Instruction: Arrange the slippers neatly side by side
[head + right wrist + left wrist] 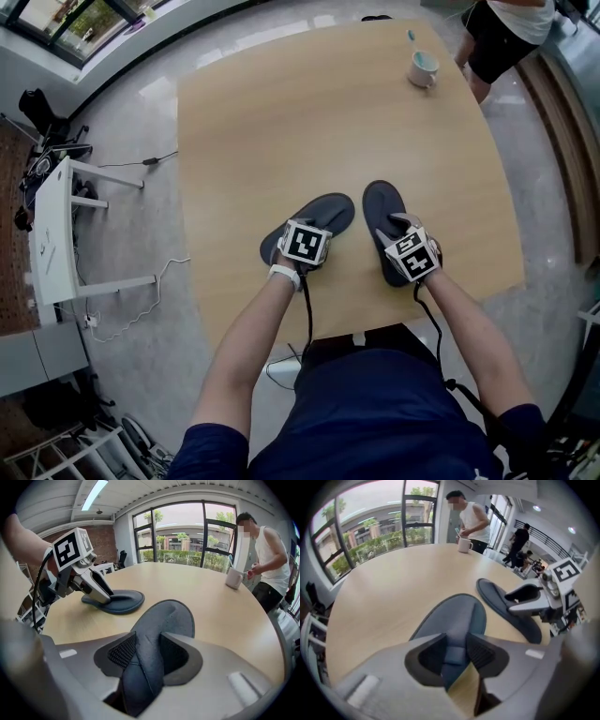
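Two dark grey-blue slippers lie on the wooden table (281, 112) near its front edge. The left slipper (328, 214) is angled, toe toward the far right. The right slipper (382, 208) points straight away, a short gap between them. My left gripper (307, 242) sits over the left slipper's heel end. In the left gripper view, the left gripper (454, 654) has a fold of the left slipper (454, 618) filling the gap between its pads. My right gripper (143, 656) is shut on the strap of the right slipper (166, 620). The head view shows the right gripper (411, 246) over that slipper's rear half.
A white mug (423, 68) stands at the table's far right corner, with a person (502, 37) standing beside it. A white desk (52, 234) and cables lie on the floor to the left. Bare tabletop stretches beyond the slippers.
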`<act>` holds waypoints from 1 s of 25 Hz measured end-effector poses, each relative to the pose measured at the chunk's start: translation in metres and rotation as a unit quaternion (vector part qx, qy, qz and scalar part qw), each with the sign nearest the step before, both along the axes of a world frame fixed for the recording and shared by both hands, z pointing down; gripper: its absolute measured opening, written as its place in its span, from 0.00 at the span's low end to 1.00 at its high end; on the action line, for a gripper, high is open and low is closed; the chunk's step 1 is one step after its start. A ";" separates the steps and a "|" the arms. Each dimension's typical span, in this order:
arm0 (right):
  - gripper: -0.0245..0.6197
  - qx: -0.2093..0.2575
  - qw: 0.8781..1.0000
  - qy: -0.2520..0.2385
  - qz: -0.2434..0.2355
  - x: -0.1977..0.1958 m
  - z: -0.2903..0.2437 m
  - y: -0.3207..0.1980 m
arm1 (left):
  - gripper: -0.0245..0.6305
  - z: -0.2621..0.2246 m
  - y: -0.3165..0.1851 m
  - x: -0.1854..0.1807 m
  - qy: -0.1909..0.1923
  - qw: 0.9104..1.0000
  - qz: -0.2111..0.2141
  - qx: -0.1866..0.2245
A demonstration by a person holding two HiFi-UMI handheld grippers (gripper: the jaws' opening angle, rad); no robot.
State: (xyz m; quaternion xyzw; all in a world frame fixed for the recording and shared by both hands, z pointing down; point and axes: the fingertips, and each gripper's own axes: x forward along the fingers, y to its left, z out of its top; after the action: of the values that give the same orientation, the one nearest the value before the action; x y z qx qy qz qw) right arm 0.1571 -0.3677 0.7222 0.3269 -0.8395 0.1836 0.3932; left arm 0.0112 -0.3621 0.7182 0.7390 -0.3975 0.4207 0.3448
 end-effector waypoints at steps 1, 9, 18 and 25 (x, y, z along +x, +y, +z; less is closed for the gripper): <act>0.30 -0.002 1.000 0.001 0.007 0.002 0.003 -0.001 | 0.25 0.000 -0.002 0.001 0.013 0.999 -0.030 -0.007; 0.30 0.001 1.000 -0.001 0.018 0.001 0.000 -0.009 | 0.29 -0.018 -0.020 -0.004 0.167 0.952 -0.255 -0.026; 0.34 0.036 0.998 -0.052 -0.007 0.001 -0.042 -0.028 | 0.34 -0.096 -0.016 -0.025 0.096 0.991 0.039 0.088; 0.35 0.058 0.975 0.042 -0.209 0.023 -0.039 -0.013 | 0.49 -0.035 0.017 -0.036 -0.114 0.880 0.451 0.094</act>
State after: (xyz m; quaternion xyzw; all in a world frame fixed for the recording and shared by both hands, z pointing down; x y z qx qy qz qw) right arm 0.1801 -0.3810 0.6832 0.1738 -0.8813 0.0350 0.4380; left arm -0.0249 -0.3447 0.6833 0.8142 -0.0955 0.5727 -0.0007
